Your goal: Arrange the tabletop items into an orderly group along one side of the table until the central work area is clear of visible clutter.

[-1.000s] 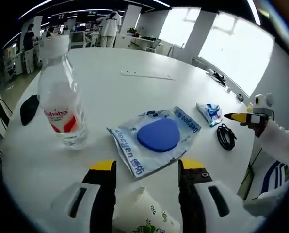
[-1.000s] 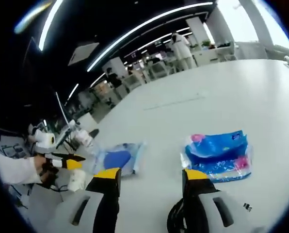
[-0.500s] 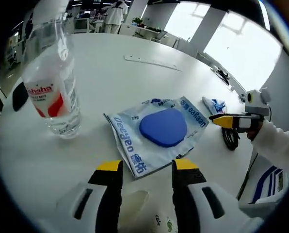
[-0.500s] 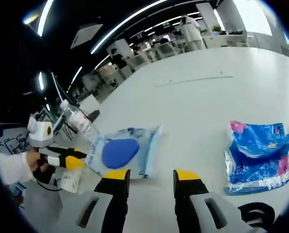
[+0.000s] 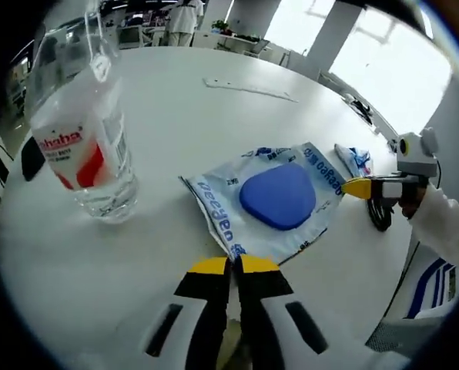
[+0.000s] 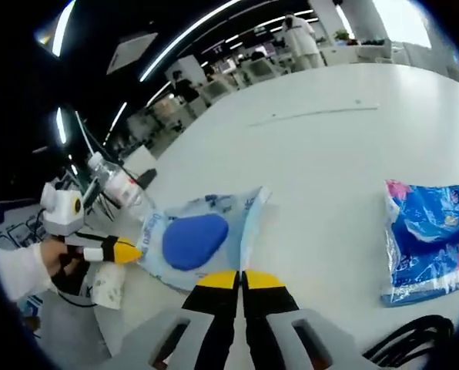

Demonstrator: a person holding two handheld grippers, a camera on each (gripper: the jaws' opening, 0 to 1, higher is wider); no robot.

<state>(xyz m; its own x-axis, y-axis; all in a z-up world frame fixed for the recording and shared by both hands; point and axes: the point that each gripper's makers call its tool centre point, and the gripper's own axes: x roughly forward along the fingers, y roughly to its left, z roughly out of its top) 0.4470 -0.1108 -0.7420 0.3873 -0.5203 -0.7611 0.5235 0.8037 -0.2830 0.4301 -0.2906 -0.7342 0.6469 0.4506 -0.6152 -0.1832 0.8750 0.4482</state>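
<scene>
A clear packet with a blue oval pad (image 5: 279,196) (image 6: 192,240) lies on the white round table (image 5: 175,108). My left gripper (image 5: 236,266) is shut on its near corner. In the right gripper view the left gripper (image 6: 128,251) meets the packet's left corner. My right gripper (image 6: 241,277) is shut on the opposite corner, and from the left gripper view the right gripper (image 5: 359,187) touches the packet's right edge. A water bottle (image 5: 87,139) (image 6: 118,185) stands left of the packet. A blue tissue pack (image 6: 430,239) (image 5: 353,159) and a coiled black cable (image 6: 414,343) (image 5: 380,212) lie to the right.
A white paper item (image 6: 106,287) sits under the left gripper near the table edge. A black flat object (image 5: 31,158) lies by the left rim. A thin white strip (image 5: 249,89) rests far across the table. People stand at desks in the background.
Both grippers went from open to shut, each closing on a corner of the blue-pad packet. The right gripper came in closer to the packet.
</scene>
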